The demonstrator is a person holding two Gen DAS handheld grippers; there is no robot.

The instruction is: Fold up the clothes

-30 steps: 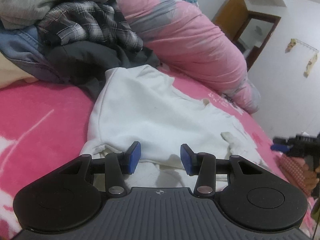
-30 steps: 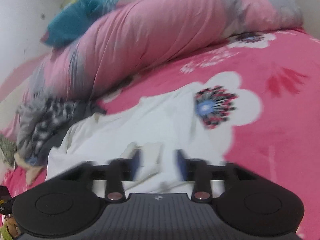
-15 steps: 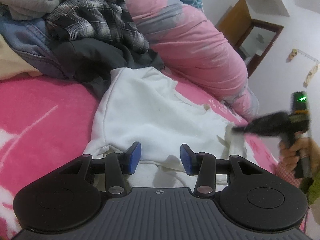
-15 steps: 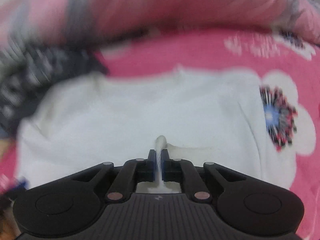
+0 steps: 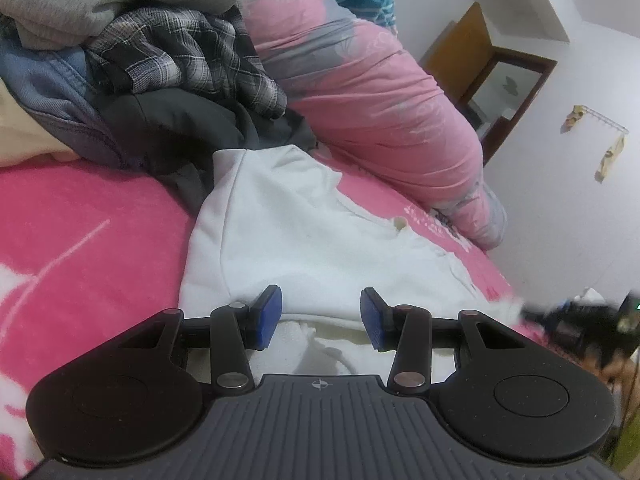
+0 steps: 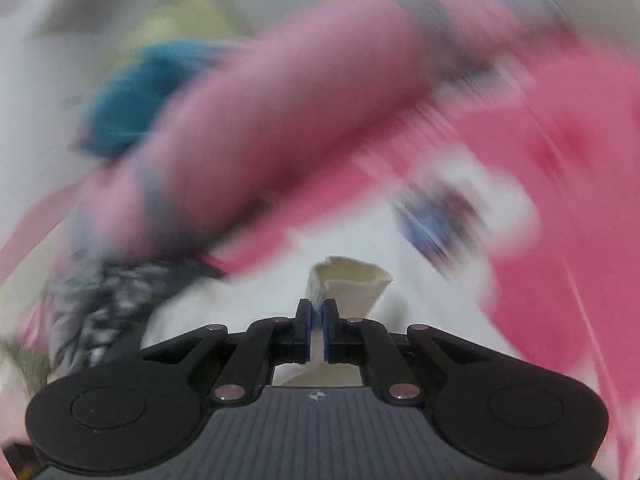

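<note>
White garment [image 5: 304, 240] lies flat on the pink bed cover [image 5: 88, 232], its near hem just under and between the fingers of the left gripper [image 5: 320, 314], which stand apart w/ nothing pressed. Right gripper [image 6: 318, 326] is clamped on a cream fold of the same garment [image 6: 348, 280]; the cloth sticks up past the fingertips. Behind: clothes pile [image 5: 160, 60], rolled pink quilt [image 5: 380, 92]. Right view is very blurred.

Right gripper [image 6: 318, 330] pinching white garment [image 6: 352, 280] fold — background blurred.
</note>
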